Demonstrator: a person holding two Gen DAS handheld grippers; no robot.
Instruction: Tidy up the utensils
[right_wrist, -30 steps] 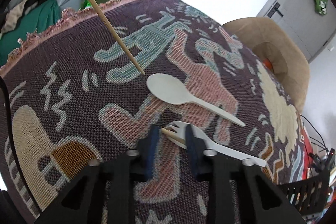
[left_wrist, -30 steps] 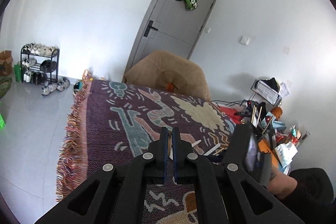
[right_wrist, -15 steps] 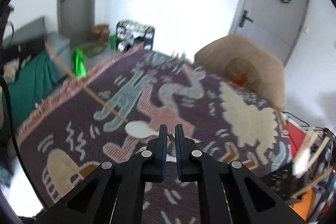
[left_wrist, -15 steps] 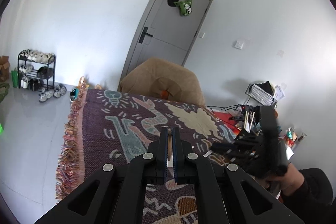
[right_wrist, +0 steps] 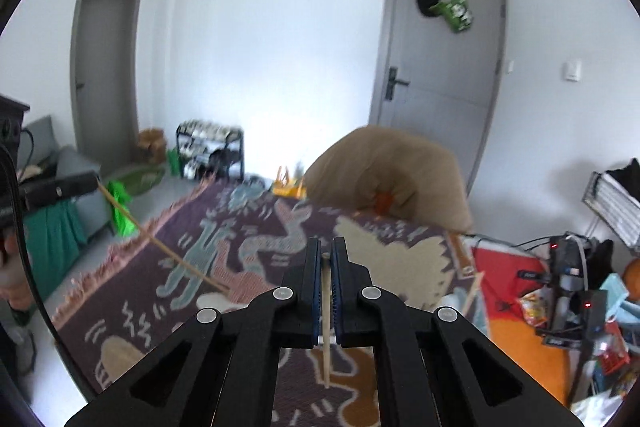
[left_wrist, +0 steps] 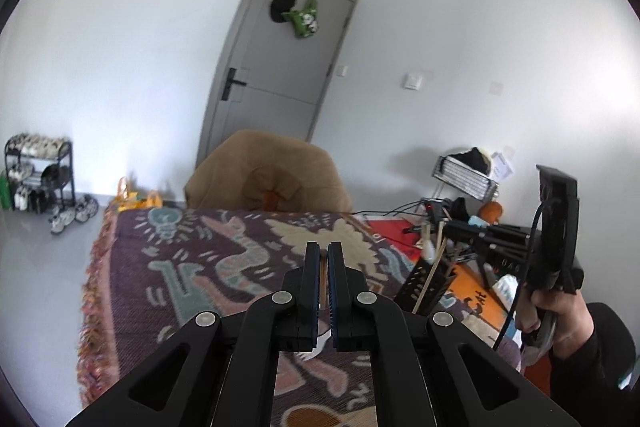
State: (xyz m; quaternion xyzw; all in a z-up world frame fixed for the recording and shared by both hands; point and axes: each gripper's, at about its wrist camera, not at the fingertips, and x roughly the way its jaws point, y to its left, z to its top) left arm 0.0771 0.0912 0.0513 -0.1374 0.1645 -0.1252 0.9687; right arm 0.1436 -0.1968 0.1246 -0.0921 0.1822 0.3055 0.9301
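Patterned blanket (right_wrist: 260,227) covers the table. Right gripper (right_wrist: 327,259) pinches one chopstick (right_wrist: 327,327); left gripper (left_wrist: 324,259) pinches another (right_wrist: 160,247). Black holder (left_wrist: 424,285) stands at the table's right.

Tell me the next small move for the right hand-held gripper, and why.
Probably carry it right and lower its chopstick into the black holder. The right hand-held gripper is shut on that chopstick, lifted above the patterned blanket, and the holder at the blanket's right edge already has sticks standing in it.
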